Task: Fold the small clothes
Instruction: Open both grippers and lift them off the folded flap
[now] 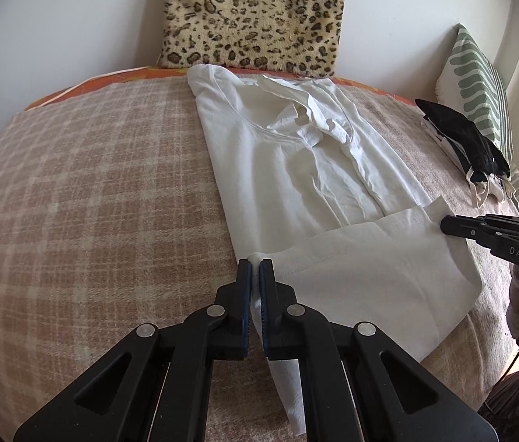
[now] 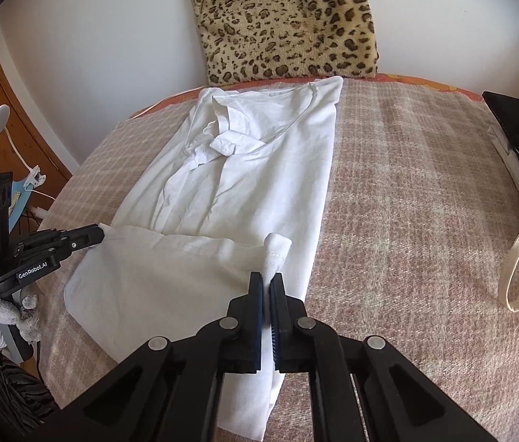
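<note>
The white cotton collared shirt lies lengthwise on the bed's pink-and-cream plaid blanket, collar toward the leopard-print plush cushion that leans against the wall at the far edge. The sides appear already folded inward, leaving a long narrow panel. The step in hand is judged to be the bottom-to-top fold: the hem end is lifted and doubled part of the way over the body of the shirt, so a flap of cloth overlies the lower panel. The left gripper is closed on one hem corner, with white cloth pinched between its blue pads; the right wrist view shows the same tool coming in from the side with its tip on that corner. The right gripper is likewise closed on the opposite hem corner, a small tuft of hem standing up above its fingertips. Both corners sit at roughly the same level across the shirt, so the fold line is close to square. The next move calls for carrying both corners forward together toward the collar, at equal pace and equal height, keeping the hem taut between them so that the flap does not sag or skew, then lowering it flat before release. A pile of black and white folded garments lies well apart at the bed's side, next to a green-and-white striped cushion.
</note>
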`<state>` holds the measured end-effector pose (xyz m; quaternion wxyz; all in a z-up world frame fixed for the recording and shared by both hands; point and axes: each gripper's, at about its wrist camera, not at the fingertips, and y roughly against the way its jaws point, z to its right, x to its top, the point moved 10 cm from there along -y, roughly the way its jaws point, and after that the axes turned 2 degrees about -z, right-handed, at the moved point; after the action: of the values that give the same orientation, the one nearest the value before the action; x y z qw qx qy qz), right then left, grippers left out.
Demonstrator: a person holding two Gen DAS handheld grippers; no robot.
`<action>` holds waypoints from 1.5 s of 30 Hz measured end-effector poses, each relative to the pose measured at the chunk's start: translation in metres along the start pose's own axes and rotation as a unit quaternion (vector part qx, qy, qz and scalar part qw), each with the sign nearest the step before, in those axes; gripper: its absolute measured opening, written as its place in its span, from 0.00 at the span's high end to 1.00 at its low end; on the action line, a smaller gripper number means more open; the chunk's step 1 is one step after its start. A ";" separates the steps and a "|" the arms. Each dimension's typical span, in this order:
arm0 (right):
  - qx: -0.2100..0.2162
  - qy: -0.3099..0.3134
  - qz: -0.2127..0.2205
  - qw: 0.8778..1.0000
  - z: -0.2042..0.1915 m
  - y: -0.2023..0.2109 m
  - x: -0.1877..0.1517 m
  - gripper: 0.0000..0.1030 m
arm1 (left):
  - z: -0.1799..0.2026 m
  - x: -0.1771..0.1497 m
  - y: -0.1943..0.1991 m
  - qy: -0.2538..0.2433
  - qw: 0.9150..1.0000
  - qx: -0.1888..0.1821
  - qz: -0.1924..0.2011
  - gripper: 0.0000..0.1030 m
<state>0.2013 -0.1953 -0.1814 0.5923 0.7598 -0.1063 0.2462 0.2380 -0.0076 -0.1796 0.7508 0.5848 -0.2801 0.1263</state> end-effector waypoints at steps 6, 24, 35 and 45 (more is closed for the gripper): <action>-0.061 0.009 0.003 0.998 0.018 0.008 0.000 0.68 | -0.013 0.005 0.014 -0.001 0.999 0.042 0.016 0.91; -0.030 0.115 0.000 0.993 -0.059 -0.012 -0.007 0.75 | 0.059 -0.019 0.004 -0.079 0.997 0.022 -0.001 0.91; -0.057 0.020 0.012 0.998 0.007 0.010 -0.007 0.72 | 0.016 -0.018 0.018 -0.045 0.997 0.067 0.011 0.91; -0.048 0.005 0.083 0.995 0.009 0.052 0.016 0.65 | 0.000 0.000 0.051 -0.042 0.993 0.088 0.064 0.61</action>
<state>0.1943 -0.2163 -0.1310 0.6059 0.7179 -0.1780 0.2930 0.2116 0.0068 -0.1381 0.6746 0.6342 -0.3357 0.1732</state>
